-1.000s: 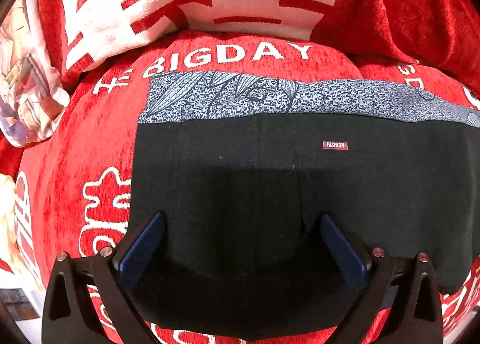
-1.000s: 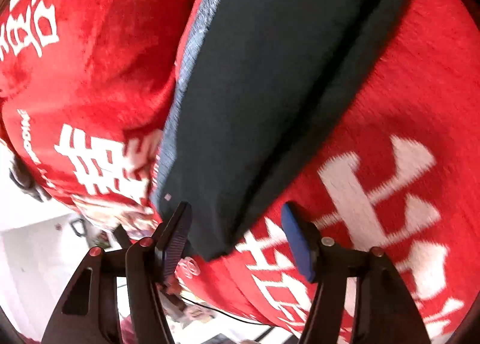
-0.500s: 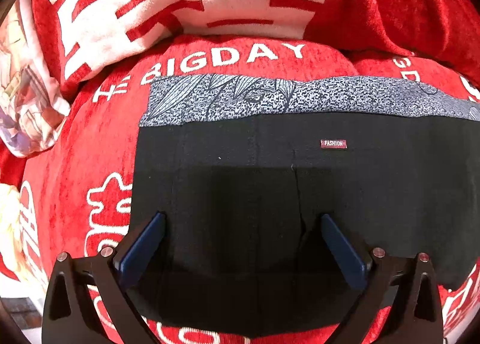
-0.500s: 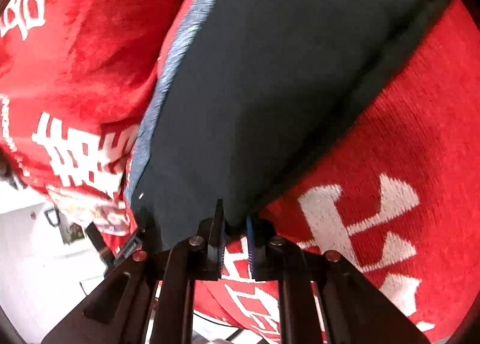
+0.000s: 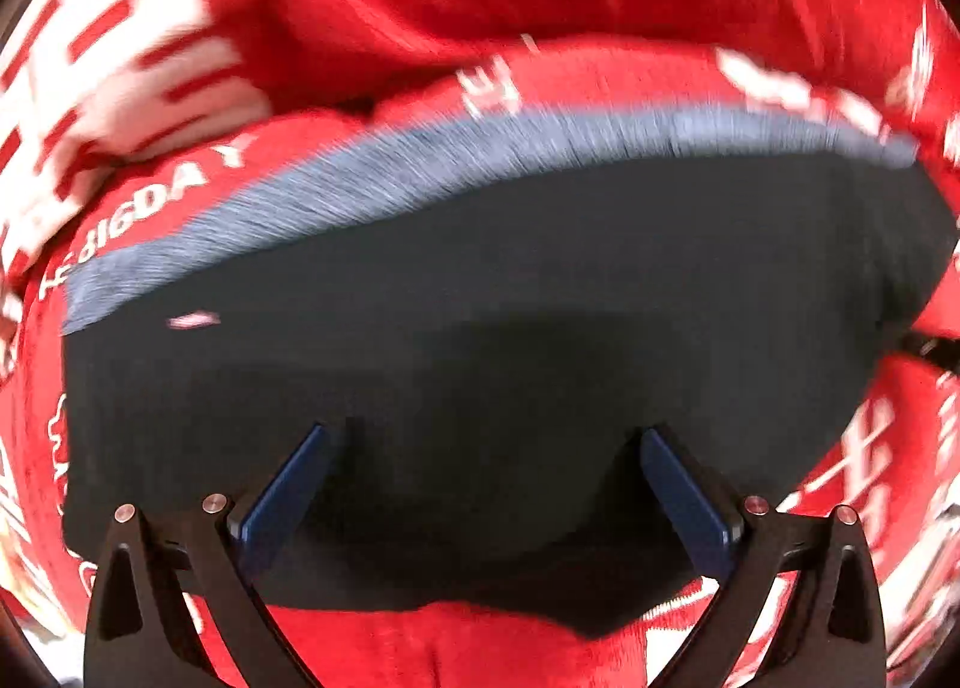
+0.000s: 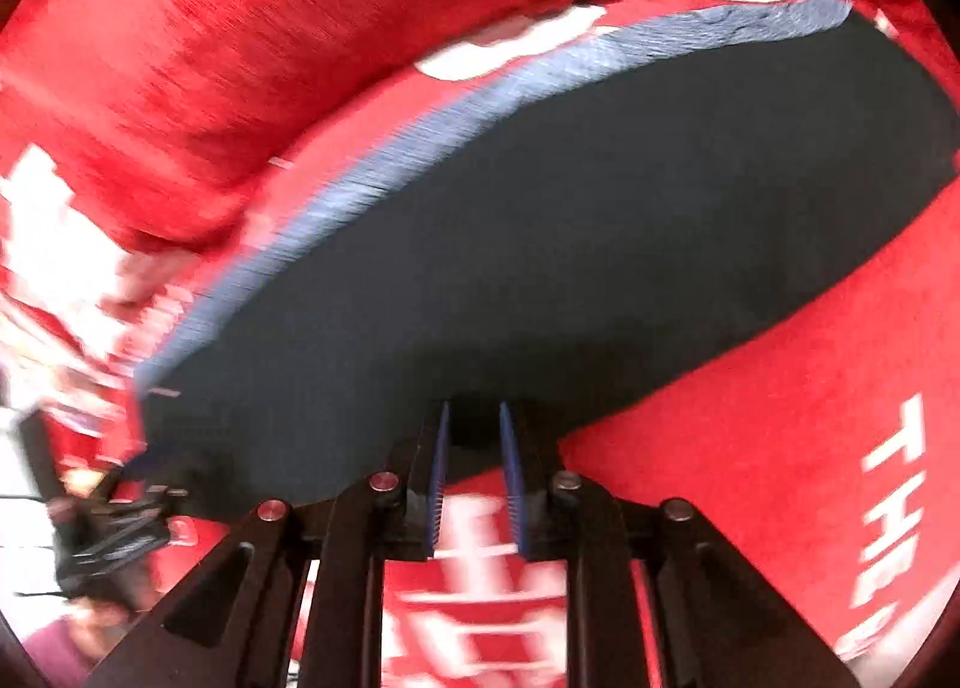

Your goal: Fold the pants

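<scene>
Black pants (image 6: 570, 244) flat on red blanket (image 6: 780, 418), no containers.

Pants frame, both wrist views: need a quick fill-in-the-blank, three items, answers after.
1. The right hand-held gripper is shut on the ____ of the black pants.
2. The left hand-held gripper hangs over the pants with its jaws ____.
3. The pants lie on a ____ blanket with white lettering.

Missing words: edge; open; red
</scene>
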`<state>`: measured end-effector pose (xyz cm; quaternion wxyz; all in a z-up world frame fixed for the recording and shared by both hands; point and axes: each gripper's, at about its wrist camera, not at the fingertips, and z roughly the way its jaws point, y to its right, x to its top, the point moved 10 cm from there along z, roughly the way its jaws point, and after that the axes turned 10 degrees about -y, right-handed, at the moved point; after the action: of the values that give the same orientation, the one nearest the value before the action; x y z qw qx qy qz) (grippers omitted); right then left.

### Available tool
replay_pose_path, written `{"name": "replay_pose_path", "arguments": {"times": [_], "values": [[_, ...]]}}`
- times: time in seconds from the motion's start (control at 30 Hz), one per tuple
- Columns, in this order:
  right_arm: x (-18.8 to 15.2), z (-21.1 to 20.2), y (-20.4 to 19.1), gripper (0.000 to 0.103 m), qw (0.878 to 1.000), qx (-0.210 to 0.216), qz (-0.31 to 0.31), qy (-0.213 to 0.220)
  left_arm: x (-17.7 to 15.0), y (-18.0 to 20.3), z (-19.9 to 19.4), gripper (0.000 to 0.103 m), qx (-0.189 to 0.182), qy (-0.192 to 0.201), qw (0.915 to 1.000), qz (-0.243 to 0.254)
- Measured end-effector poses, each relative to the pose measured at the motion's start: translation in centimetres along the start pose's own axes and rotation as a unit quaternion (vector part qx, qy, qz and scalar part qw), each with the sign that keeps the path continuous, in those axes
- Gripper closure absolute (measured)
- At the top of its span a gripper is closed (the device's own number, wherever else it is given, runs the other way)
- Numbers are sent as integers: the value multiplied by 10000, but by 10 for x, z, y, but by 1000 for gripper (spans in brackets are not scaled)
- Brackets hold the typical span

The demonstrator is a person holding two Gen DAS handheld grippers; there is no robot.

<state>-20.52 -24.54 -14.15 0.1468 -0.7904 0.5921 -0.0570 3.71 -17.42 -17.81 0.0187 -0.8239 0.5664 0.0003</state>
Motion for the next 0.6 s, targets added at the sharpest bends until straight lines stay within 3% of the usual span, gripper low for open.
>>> {"name": "replay_pose_path", "arguments": {"times": [0.07,0.1,0.17,0.27,0.33,0.6], "values": [[-3,1,13,100,9994,244,229,-8,-1,0,0,0,105,151,9998,-8],[-7,-2,20,92,9989,285,372,-40,-2,-1,0,0,100,123,9999,11],[-16,-10,44,90,9982,17,596,-75,-5,-6,-1,0,81,28,10000,-7],[-31,-19,70,88,9937,446,1015,-158,-6,-9,-6,0,233,-79,9997,1],[-39,-25,84,87,9914,500,1198,-161,-4,-7,-12,0,436,-76,9990,70],[-43,-52,134,86,9825,749,1705,51,10,50,-40,0,240,34,9993,293]]}}
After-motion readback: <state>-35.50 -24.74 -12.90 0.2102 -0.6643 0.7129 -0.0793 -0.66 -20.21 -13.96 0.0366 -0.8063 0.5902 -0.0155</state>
